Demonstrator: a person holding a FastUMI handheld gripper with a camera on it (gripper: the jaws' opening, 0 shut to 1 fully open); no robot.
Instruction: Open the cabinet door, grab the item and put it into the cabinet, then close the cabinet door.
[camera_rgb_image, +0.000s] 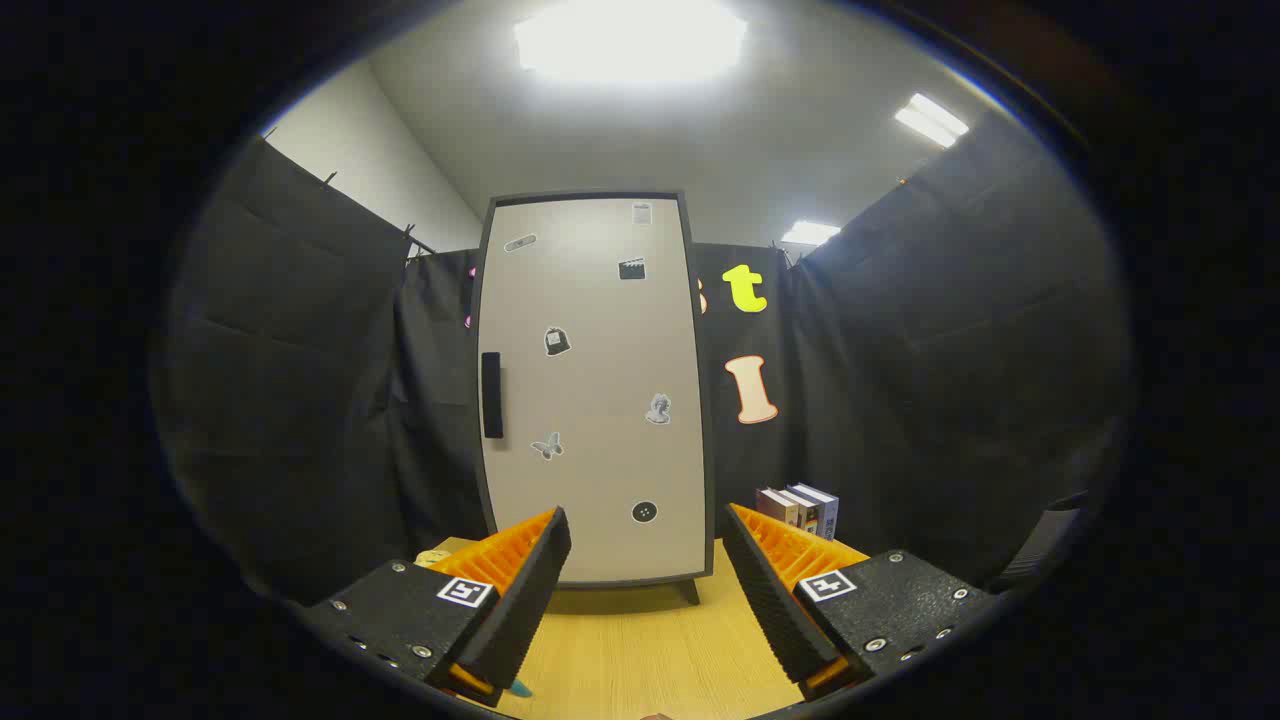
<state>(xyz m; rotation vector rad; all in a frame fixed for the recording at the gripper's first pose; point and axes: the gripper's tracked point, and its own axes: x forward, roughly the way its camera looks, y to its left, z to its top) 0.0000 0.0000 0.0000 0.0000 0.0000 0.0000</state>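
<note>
A makeshift recording booth inside an office-like room: black cloth walls (300, 380) hang around a wooden desk (640, 650), under a plain white ceiling with bright panel lights (630, 40). The tongs (645, 570) are spread open above the desk.

One cabinet (595, 390) stands on the table (640, 650), its single door shut, one handle (491, 395) and seven stickers (557, 341) on it. Three books (800, 508) stand beside it. The gripper (646, 540) shows two fingers, spread apart.

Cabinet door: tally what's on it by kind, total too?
On the cabinet door, shut, beyond the open, empty tongs:
Handle: 1
Stickers: 7
Total: 8
</note>
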